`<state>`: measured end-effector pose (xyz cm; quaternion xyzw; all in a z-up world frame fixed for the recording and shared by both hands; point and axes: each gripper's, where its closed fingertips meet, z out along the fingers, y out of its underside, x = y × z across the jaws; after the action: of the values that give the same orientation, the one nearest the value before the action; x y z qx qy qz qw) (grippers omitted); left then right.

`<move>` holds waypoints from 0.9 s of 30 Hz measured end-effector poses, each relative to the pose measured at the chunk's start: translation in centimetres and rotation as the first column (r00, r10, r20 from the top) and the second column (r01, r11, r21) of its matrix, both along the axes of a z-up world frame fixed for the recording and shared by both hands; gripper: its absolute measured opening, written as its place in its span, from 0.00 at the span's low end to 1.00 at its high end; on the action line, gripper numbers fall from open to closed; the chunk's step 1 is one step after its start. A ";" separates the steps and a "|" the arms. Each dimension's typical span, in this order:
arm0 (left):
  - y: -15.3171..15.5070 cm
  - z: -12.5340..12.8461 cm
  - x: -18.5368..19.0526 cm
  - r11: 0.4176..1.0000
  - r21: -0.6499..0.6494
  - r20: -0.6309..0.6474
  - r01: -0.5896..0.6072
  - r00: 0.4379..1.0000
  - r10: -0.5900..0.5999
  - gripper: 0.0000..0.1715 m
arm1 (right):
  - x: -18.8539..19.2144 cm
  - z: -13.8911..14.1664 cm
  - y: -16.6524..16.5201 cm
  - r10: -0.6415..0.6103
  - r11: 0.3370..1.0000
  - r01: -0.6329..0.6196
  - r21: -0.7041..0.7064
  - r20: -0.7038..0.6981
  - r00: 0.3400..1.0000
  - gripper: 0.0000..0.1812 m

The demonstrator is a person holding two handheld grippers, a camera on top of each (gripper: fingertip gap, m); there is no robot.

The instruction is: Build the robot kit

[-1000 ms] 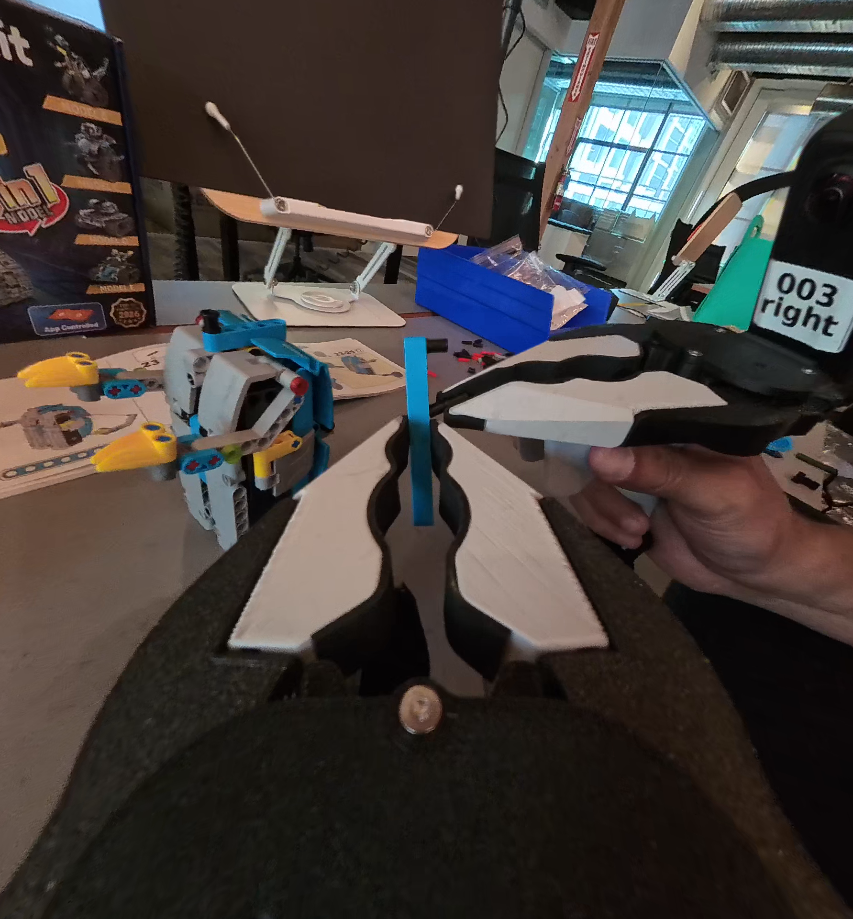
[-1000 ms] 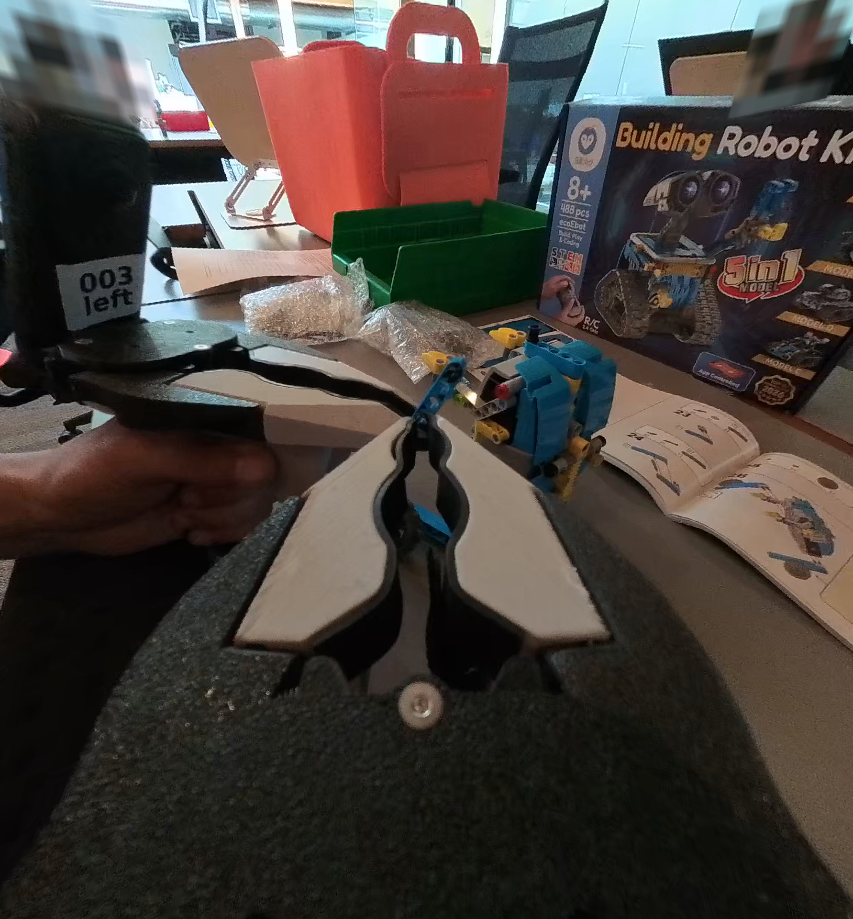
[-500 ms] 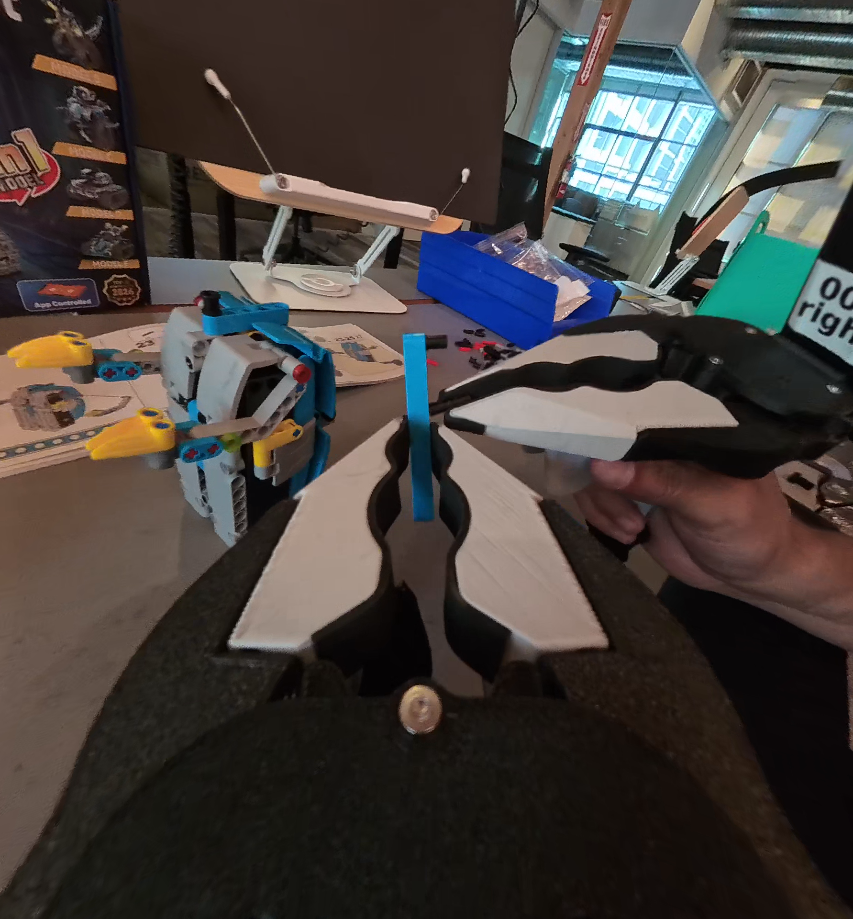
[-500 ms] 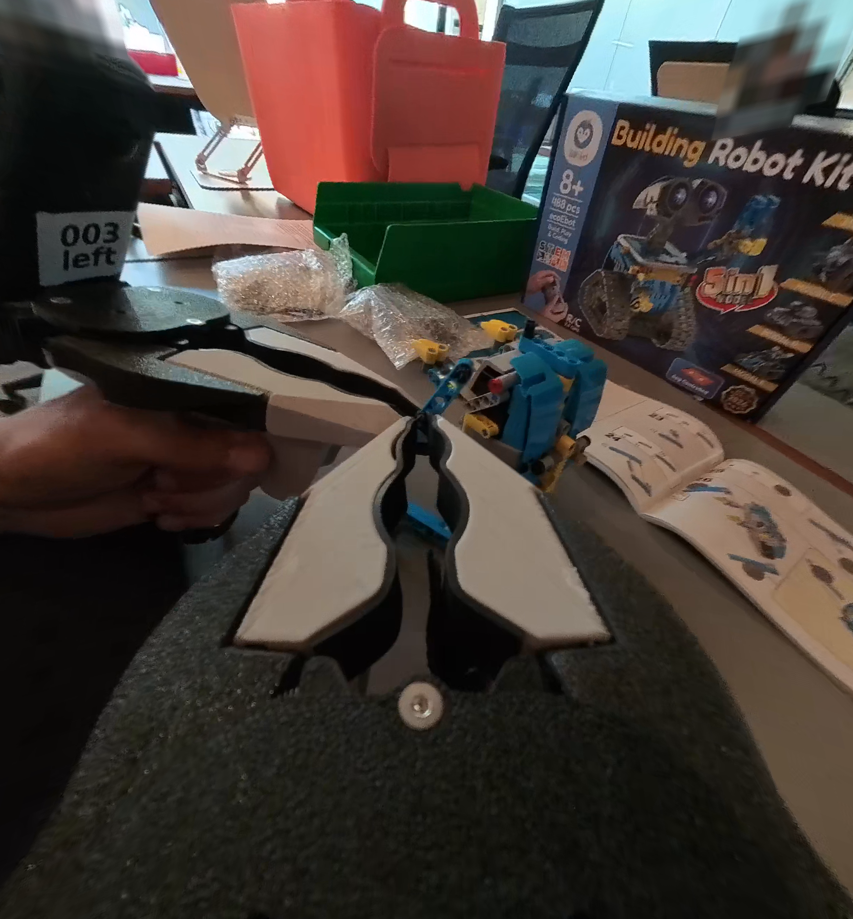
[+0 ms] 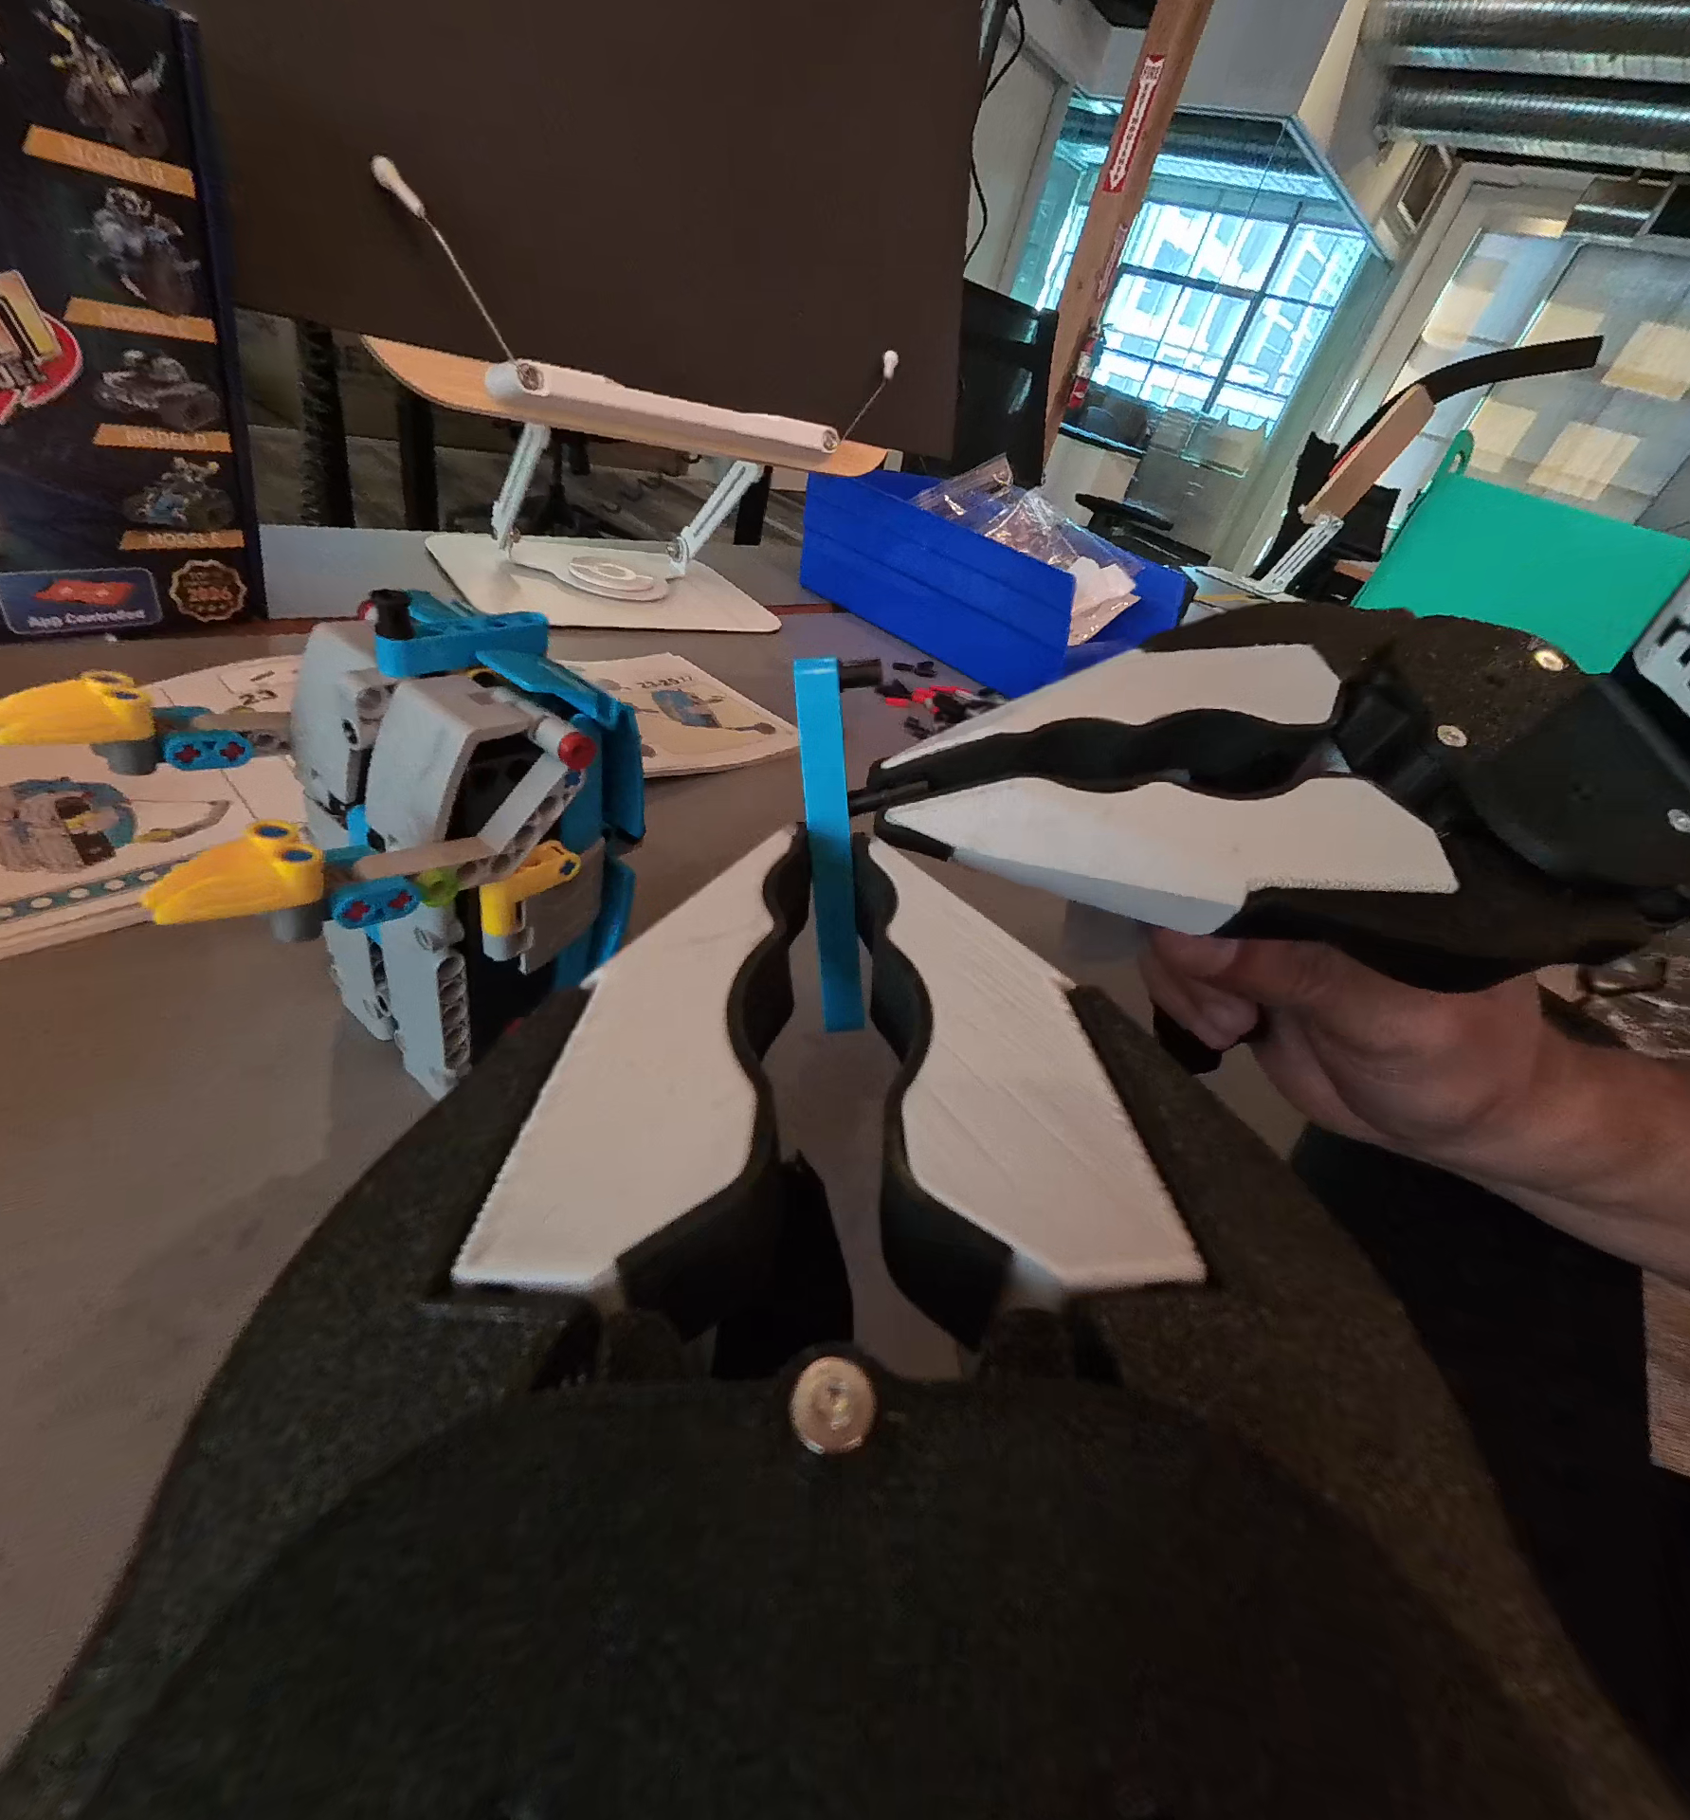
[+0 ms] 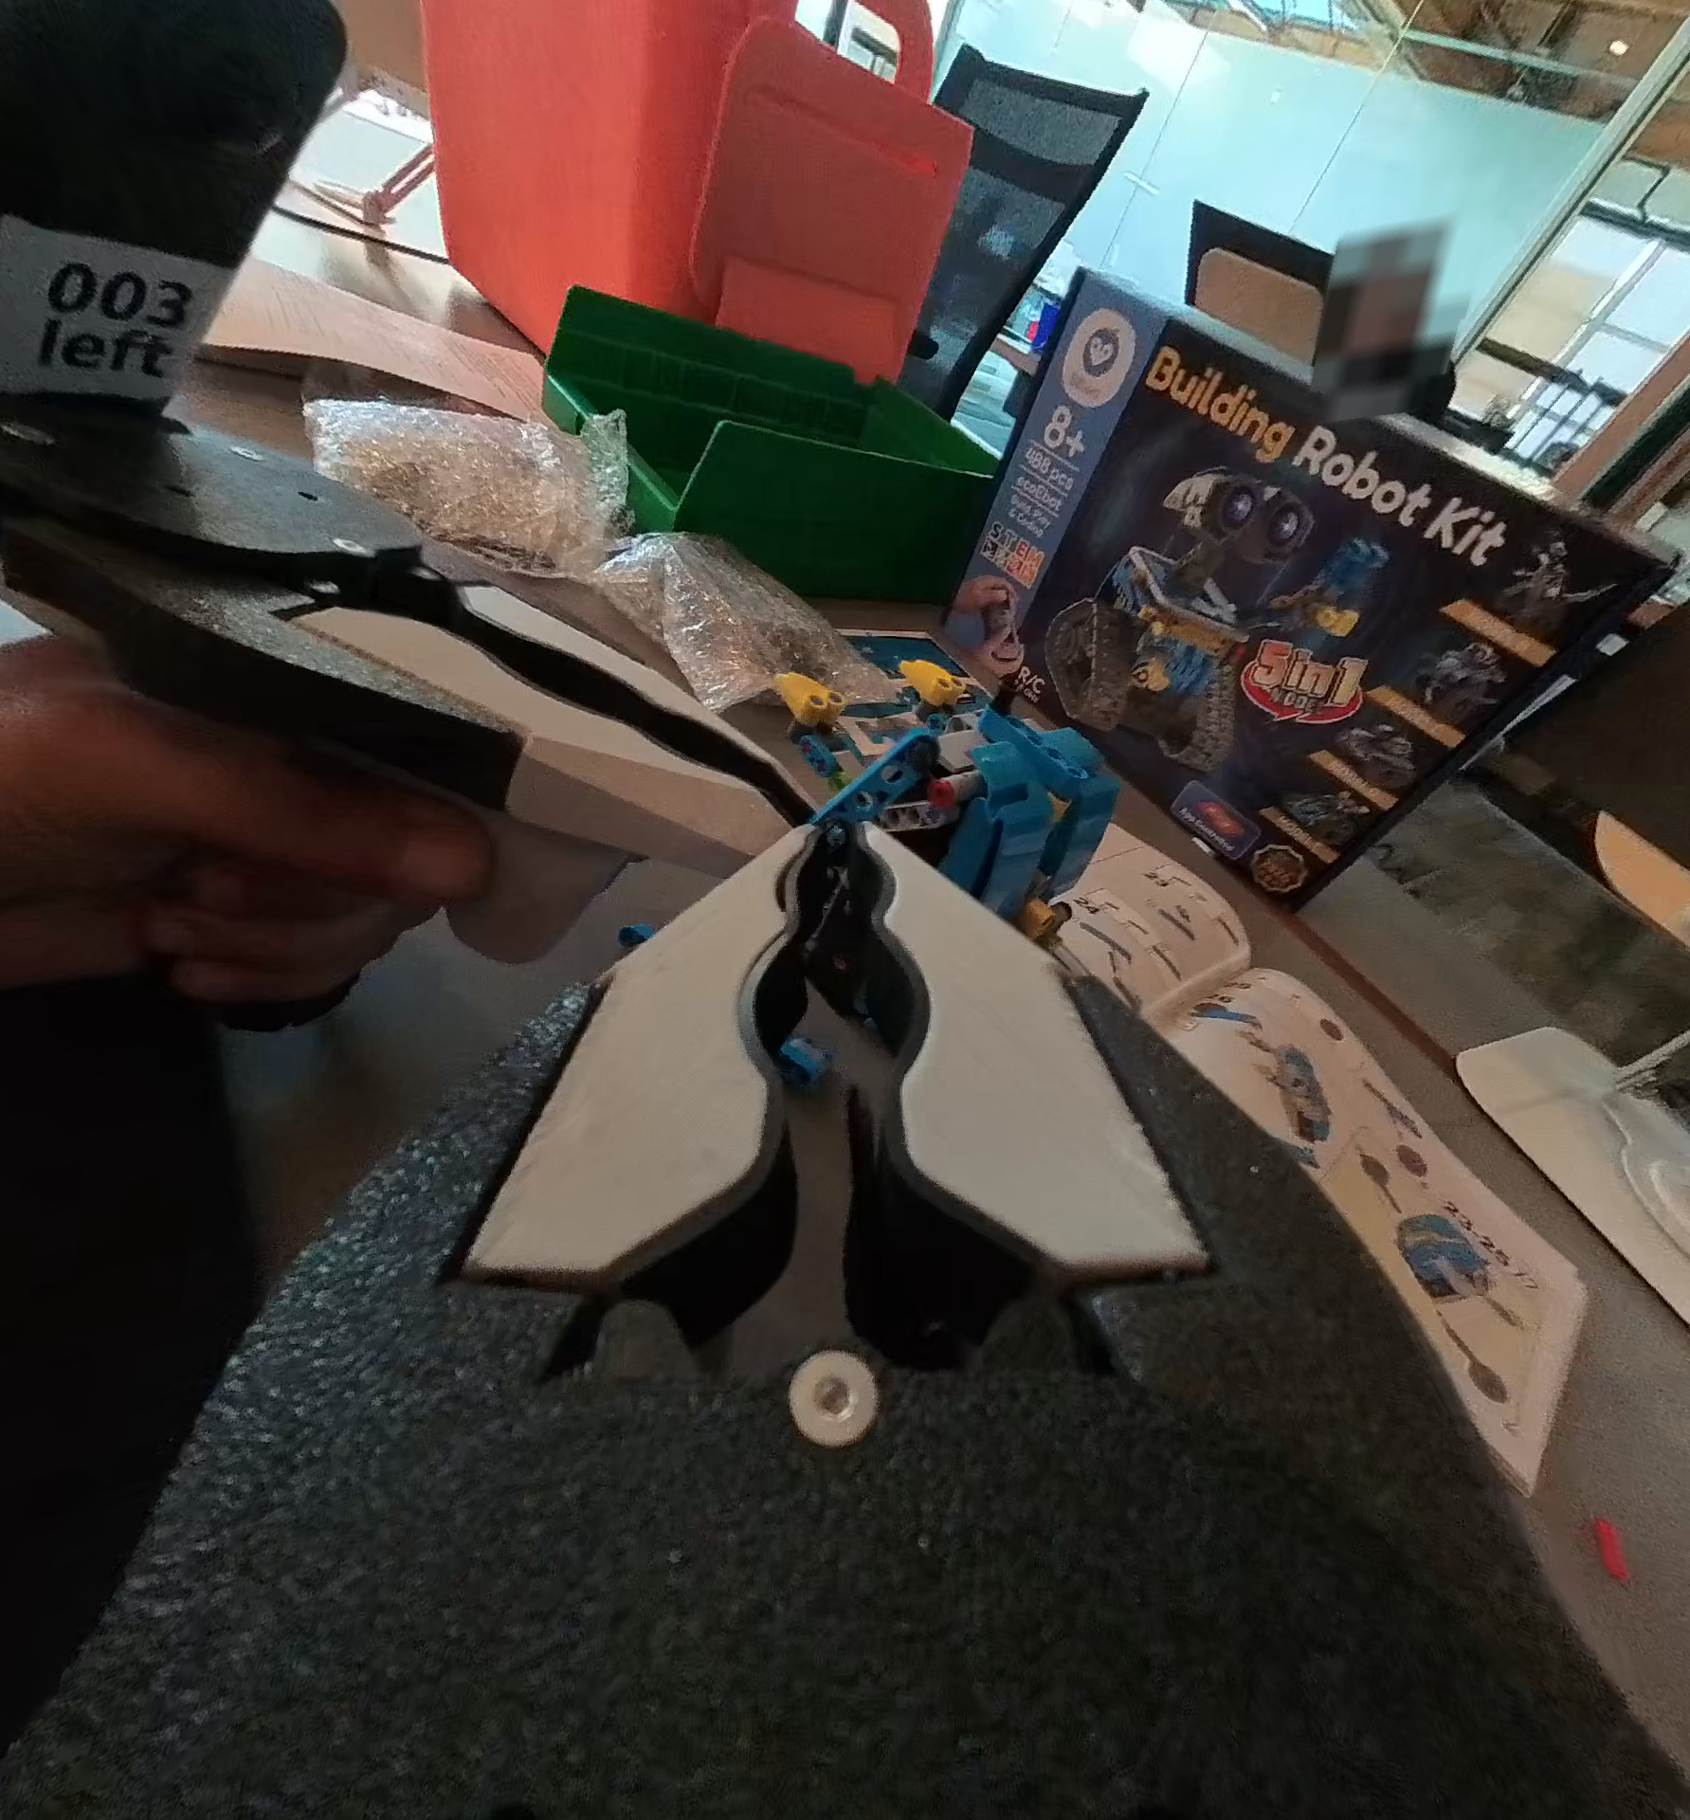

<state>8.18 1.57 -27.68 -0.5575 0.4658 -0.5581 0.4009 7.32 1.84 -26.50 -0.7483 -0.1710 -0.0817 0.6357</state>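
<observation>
My left gripper (image 5: 829,847) is shut on a blue beam (image 5: 824,748), held upright above the grey table (image 5: 132,1133). My right gripper (image 5: 865,800) comes in from the right, shut, with a small black piece at its tips pressed against the beam's side. In the right wrist view the right gripper (image 6: 836,837) sits at the holed beam (image 6: 875,783), and the left gripper (image 6: 781,788) reaches in from the left. A partly built blue, grey and yellow robot model (image 5: 457,808) stands just left of the beam; it also shows in the right wrist view (image 6: 1008,808).
A kit box (image 6: 1313,611) stands behind the model, with an open instruction booklet (image 6: 1313,1133) beside it. A blue bin (image 5: 949,591), loose small parts (image 5: 929,694) and a white stand (image 5: 624,591) lie beyond. A green bin (image 6: 772,463), orange bag (image 6: 673,167) and bubble-wrap bags (image 6: 466,483) are at the back. Both grippers' tips are close together, under 4 cm apart.
The left gripper and its beam have drifted slightly towards the model. The right gripper has tilted and lifted a little, its tips staying at the beam. Both stay shut.
</observation>
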 end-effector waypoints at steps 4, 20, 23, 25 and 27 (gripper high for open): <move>0.1 -0.5 0.2 0.999 -0.049 -0.022 0.019 1.000 -0.020 0.04 | 0.2 -0.5 0.2 -0.011 1.000 0.011 -0.027 -0.018 1.000 0.02; 0.5 1.3 -0.7 0.987 0.136 0.053 -0.086 0.995 0.080 0.04 | -0.7 0.8 0.4 0.077 0.997 -0.081 0.004 -0.345 0.935 0.02; 0.7 1.9 -1.2 0.963 0.222 0.084 -0.150 0.987 0.135 0.04 | -1.2 1.4 0.5 0.089 0.996 -0.094 0.011 -0.429 0.899 0.02; 0.8 2.6 -1.6 0.942 0.269 0.121 -0.200 0.977 0.173 0.04 | -1.7 2.1 0.5 0.099 0.995 -0.100 0.026 -0.518 0.850 0.02; 0.9 3.0 -1.8 0.919 0.308 0.142 -0.244 0.967 0.210 0.04 | -2.0 2.5 0.6 0.114 0.993 -0.106 0.052 -0.658 0.745 0.02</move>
<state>6.37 2.49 -24.65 -0.5042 0.4610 -0.4527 0.5729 5.35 2.47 -23.97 -0.7142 0.0207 0.2238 0.6629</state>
